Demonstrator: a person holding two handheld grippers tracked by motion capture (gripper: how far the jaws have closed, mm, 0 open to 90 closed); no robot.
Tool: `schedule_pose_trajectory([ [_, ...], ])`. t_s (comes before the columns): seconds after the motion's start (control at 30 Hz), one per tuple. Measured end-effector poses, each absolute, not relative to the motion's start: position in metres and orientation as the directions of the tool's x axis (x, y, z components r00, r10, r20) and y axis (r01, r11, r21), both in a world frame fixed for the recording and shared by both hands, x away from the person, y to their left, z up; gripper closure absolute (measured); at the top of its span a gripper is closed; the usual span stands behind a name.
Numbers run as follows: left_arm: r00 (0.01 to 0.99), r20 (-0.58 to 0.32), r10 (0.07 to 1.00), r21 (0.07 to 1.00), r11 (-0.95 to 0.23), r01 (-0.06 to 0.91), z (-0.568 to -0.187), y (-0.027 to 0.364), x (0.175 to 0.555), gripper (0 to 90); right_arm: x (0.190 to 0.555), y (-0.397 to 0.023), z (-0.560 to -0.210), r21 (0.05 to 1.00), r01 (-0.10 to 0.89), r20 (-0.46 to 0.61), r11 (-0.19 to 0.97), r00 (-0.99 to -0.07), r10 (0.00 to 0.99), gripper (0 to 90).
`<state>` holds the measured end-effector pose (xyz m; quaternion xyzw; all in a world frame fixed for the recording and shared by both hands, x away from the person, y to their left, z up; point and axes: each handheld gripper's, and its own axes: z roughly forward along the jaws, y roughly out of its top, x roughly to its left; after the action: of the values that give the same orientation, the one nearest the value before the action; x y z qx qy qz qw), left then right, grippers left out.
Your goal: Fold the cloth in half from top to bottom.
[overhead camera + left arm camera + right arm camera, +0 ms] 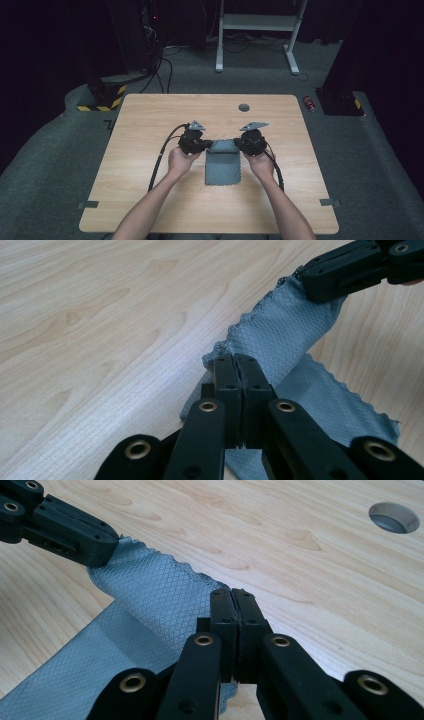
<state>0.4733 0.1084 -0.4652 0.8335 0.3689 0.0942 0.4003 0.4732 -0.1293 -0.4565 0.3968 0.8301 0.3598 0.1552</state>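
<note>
Both tongs are clamped on the grey cloth [223, 162], my left gripper [204, 145] and right gripper [240, 144] each pinching a far corner, the edge stretched between them; I judge both should travel level, keeping it taut.

My high view looks forward and down from above my side of the table [150, 200], far enough back to take in the whole top and the floor beyond. The left gripper view rides on the left hand-held gripper [235, 360], close over the wood, facing the right hand-held gripper [345, 272]. The right gripper view mirrors it. Both close views share the grey cloth [150, 605] stretched between the two tips.
</note>
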Motion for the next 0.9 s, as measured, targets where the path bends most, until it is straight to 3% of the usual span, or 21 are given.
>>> schedule_pose_trajectory([
  [0.9, 0.712, -0.168, 0.682, 0.742, -0.388, 0.547, -0.473, 0.111, 0.457, 89.1, 0.456, -0.134, -0.462, 0.732, 0.539, 0.054, 0.417, -0.656, 0.753, 89.1],
])
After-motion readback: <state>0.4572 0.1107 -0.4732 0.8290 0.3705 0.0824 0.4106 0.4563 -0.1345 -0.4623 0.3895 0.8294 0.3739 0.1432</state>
